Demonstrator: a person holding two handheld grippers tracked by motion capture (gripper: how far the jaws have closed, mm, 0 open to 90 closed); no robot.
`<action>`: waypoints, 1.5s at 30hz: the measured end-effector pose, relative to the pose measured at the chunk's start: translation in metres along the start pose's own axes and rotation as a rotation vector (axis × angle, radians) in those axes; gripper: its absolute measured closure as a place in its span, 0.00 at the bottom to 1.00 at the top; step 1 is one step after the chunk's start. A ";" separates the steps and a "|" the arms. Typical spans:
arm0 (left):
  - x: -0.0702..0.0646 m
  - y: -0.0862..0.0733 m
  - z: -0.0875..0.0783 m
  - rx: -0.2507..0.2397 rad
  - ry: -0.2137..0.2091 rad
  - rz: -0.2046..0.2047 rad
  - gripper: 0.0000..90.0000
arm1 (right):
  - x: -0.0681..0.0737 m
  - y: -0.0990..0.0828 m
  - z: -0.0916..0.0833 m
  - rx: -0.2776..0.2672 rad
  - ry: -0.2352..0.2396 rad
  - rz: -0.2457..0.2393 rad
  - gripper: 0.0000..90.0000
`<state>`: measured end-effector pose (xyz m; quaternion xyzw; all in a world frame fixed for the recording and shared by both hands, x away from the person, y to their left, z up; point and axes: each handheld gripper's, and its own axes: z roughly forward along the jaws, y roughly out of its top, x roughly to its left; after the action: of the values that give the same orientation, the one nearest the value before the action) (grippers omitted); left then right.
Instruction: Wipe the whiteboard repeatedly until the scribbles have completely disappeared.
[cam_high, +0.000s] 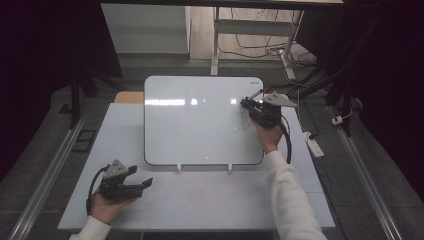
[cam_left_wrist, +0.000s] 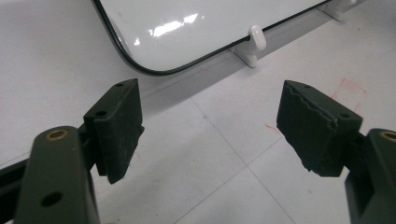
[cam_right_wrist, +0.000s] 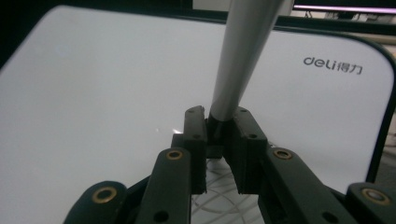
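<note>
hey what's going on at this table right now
A person is drawing on a whiteboard propped on the table. The right gripper is shut on a marker and held over the board's right side, where dark scribbled lines already show. The left gripper rests near the table's front left, jaws open with nothing between them.

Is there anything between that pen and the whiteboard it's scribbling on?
Nothing visible. The right gripper clamps the pen over the whiteboard, with scribbles beneath the fingers.
</note>
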<state>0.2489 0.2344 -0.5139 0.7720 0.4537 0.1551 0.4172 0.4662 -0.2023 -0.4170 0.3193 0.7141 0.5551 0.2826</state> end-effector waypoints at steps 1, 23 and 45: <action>0.000 0.000 0.000 0.001 0.002 -0.002 0.26 | -0.001 0.001 -0.001 0.009 -0.008 -0.016 0.86; 0.002 -0.001 0.001 0.004 0.003 -0.008 0.27 | -0.014 -0.002 -0.011 -0.027 -0.057 0.080 0.86; 0.001 -0.002 0.002 0.009 0.000 -0.004 0.26 | 0.003 -0.008 -0.004 -0.009 -0.006 0.062 0.86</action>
<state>0.2497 0.2341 -0.5165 0.7729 0.4561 0.1521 0.4140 0.4598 -0.2038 -0.4243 0.3419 0.7005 0.5657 0.2689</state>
